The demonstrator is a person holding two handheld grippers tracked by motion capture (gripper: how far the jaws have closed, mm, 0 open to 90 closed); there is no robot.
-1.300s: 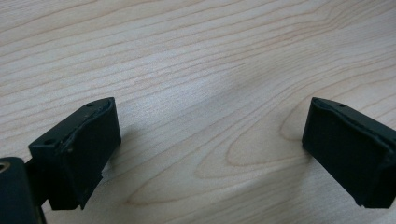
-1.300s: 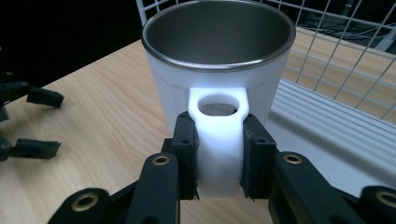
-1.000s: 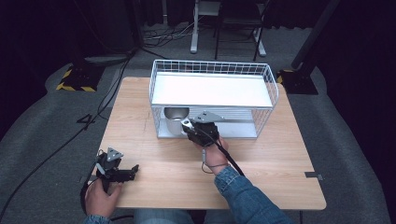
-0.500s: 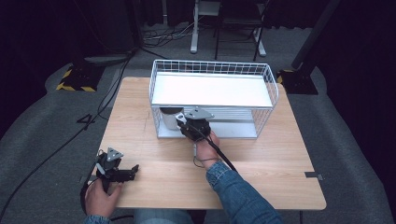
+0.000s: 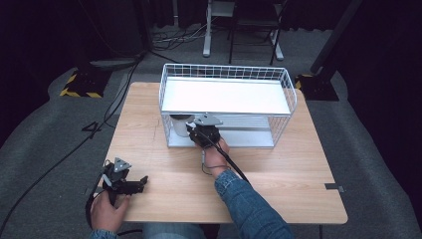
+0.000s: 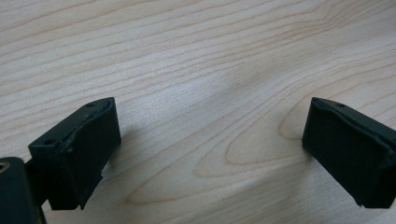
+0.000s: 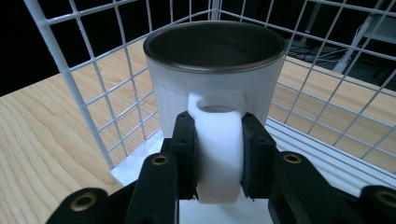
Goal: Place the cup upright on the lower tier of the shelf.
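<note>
A white mug (image 7: 215, 84) with a dark inside stands upright in the lower level of the white wire rack (image 5: 226, 79), at its left end (image 5: 180, 125). My right gripper (image 7: 218, 154) is shut on the mug's handle, one black pad on each side of it; in the high view it (image 5: 198, 133) sits at the rack's front opening. My left gripper (image 5: 137, 183) rests near the table's front left corner, held by a hand. Its jaws stand wide apart over bare wood (image 6: 210, 140), with nothing between them.
The rack has a white top shelf (image 5: 226, 97) over the lower level; wire walls (image 7: 98, 93) close around the mug on its left and back. The wooden table (image 5: 278, 184) is bare in front of the rack. Dark floor, cables and stands lie beyond.
My right gripper has carried the mug leftward and deeper into the rack's lower level. The left gripper has stayed where it was.
</note>
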